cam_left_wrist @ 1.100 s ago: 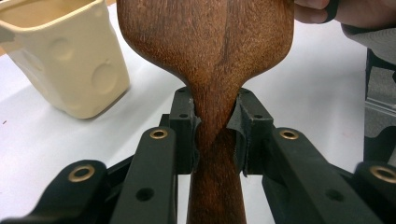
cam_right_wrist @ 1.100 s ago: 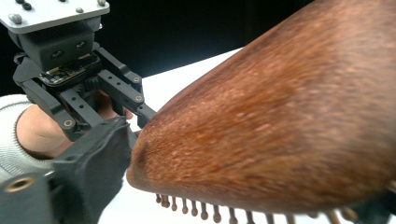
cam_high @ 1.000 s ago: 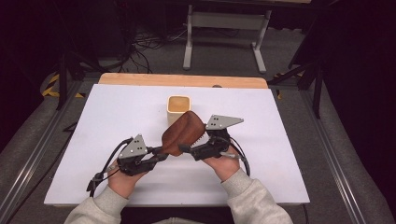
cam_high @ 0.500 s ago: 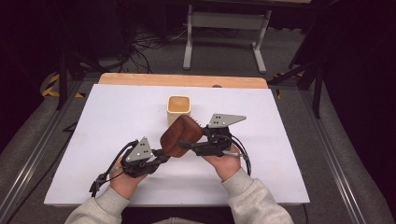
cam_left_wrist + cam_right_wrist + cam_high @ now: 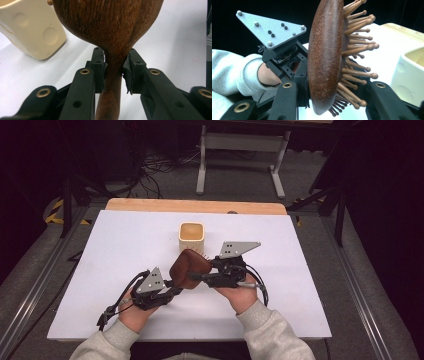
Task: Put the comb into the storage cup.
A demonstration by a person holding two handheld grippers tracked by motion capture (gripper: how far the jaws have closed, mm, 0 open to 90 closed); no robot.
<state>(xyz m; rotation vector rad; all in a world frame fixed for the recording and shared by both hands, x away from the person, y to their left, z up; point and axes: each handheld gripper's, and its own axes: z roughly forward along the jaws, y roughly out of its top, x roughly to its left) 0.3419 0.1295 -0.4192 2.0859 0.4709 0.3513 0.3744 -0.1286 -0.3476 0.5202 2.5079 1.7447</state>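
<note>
We see a dark brown wooden hairbrush (image 5: 189, 268) with a rounded oval head and rows of wooden pins with little ball tips. It is held up off the white table top (image 5: 115, 250), between the two grippers, near the middle of the table and on the person's side. Just behind it on the table stands a small cream square cup (image 5: 192, 236) with round dents in its sides.

The left gripper (image 5: 170, 287) holds the brush by its thin handle. In the left gripper view, the two black jaws press on the handle (image 5: 111, 82) from both sides, just under the wide head, so they sit close together with the wood between them. The cream cup (image 5: 30, 27) shows at the upper left there.

The right gripper (image 5: 199, 277) reaches the head of the brush from the other side. In the right gripper view, the brush head (image 5: 325, 55) stands on its edge between the jaws. One jaw is by the smooth back and the other is by the pins (image 5: 358, 52). The jaws are spread wide around the head. We cannot tell if they press on it.

The person's hands wear grey sleeves (image 5: 270, 335).
</note>
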